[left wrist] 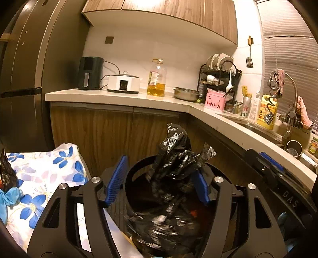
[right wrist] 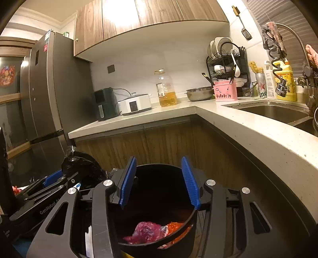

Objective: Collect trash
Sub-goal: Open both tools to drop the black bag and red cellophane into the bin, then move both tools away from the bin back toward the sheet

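Where the two worktop runs meet at an inside corner, a pale stone countertop point(right wrist: 234, 127) sits over wood-grain base cabinets point(right wrist: 159, 144), with matching wall cabinets point(right wrist: 139, 17) above a white backsplash. Along the back run stand a dark air fryer point(right wrist: 104, 104), a white cooker point(right wrist: 136, 104), a bottle of oil point(right wrist: 167, 93) and a steel bowl point(right wrist: 199, 93); a pink caddy point(right wrist: 225, 90) and a black dish rack point(right wrist: 226, 59) occupy the corner. A sink point(right wrist: 278, 113) with an arched faucet point(right wrist: 298, 39) is set into the right-hand run below slatted blinds. A tall grey refrigerator point(right wrist: 45, 89) stands at far left.

Left gripper point(left wrist: 159, 182): blue pads spread, crumpled black trash bag point(left wrist: 174, 164) between them over the round black bin point(left wrist: 137, 172); the right pad seems to touch the plastic, the left stands clear. A floral cloth point(left wrist: 43, 174) lies just left.

Right gripper point(right wrist: 159, 181): pads apart, nothing between them, above the bin's open mouth, where pink and orange waste point(right wrist: 147, 232) lies.
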Demonstrator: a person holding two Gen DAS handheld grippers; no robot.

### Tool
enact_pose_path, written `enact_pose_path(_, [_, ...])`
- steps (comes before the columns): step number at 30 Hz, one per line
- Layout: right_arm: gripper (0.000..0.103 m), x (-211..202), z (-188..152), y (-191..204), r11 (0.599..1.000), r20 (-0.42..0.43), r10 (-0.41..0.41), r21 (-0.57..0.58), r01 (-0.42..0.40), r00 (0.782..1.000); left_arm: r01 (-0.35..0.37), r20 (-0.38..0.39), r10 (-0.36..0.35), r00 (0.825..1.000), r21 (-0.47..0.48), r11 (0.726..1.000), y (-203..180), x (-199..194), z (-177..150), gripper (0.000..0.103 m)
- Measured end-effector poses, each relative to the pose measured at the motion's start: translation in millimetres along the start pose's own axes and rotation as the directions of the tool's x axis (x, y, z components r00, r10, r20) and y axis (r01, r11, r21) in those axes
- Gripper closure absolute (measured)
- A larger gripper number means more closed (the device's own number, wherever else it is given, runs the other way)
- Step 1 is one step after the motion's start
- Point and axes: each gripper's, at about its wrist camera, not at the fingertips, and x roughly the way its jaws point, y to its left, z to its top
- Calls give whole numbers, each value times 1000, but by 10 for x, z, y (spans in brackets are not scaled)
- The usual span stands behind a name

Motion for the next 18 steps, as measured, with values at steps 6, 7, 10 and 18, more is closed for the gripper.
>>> enact_pose_path(6, [44,-76,-22,-5,1000,-2,-16,13,16,1000,-34,-24,34,999,4,999,35,-21,-56,21])
enact_pose_path(7, [43,-89,-24,-9,1000,-4,-17,17,17,1000,-39,-31,39,999,5,999,41,-18,-69,21])
enact_pose_path(10, [43,-117,-22,-11,1000,-6,-20,23,20,1000,-63,-53,63,997,13,998,57,-12,-115,19])
enact_pose_path(18, [42,-186,1,-15,999,5,-19,31,19,1000,-82,-59,84,995,35,996,46,22,-35,18])
